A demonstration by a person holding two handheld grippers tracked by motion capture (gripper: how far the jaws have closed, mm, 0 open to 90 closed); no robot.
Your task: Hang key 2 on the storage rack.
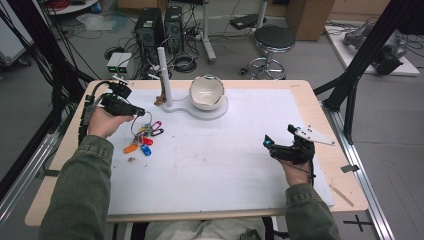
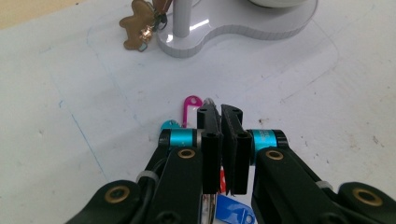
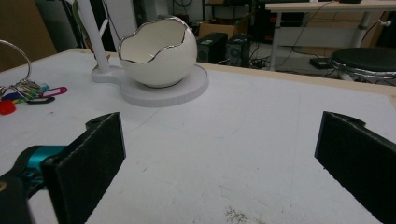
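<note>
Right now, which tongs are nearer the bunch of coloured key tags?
Left. The left tongs are shut on the metal ring of the bunch of key tags. The right tongs are open, far across the white mat.

Wooden bench [image 1: 320, 107] carries a white mat [image 1: 225, 150]. White stand base [image 1: 200, 111] with egg-shaped bowl [image 1: 206, 92] sits near the far edge, left of centre. Key tags [image 1: 145, 137] hang lifted near the left edge; crumbs [image 1: 131, 159] there.

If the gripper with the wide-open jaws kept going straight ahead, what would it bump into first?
Probably the egg-shaped bowl on its white stand. The right gripper points across bare table toward it, though the bowl sits slightly left of its line, so it might only graze the stand's edge.
</note>
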